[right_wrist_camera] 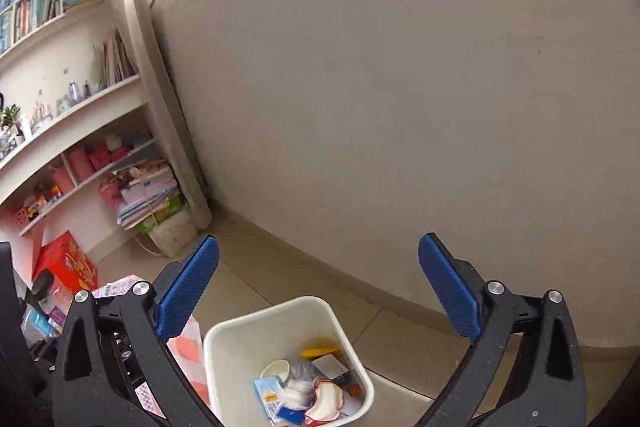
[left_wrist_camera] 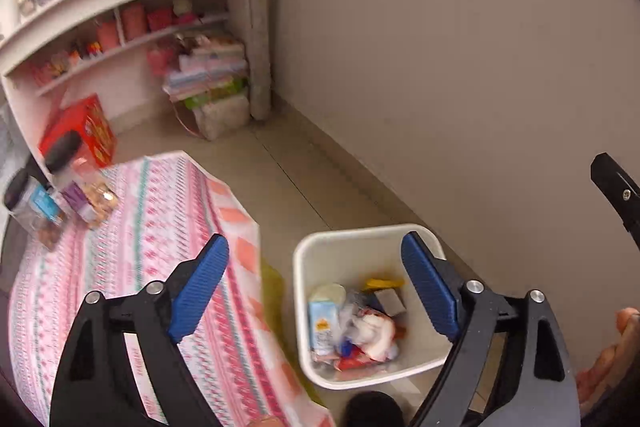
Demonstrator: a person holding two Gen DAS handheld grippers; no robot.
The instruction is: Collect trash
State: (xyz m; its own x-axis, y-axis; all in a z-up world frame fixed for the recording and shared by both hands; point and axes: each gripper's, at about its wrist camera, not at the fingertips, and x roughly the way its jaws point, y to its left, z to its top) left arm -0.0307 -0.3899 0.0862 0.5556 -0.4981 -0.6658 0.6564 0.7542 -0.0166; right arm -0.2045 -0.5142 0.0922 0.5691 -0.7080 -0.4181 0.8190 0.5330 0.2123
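A white square trash bin stands on the floor beside the table, with a pile of trash in it: a small blue carton, wrappers, a cup, a yellow piece. It also shows in the right wrist view with the same trash. My left gripper is open and empty above the table edge and the bin. My right gripper is open and empty above the bin.
A table with a pink patterned cloth is left of the bin, with two clear jars at its far left. White shelves hold boxes and books. A red box and stacked packs sit on the floor. A plain wall is right.
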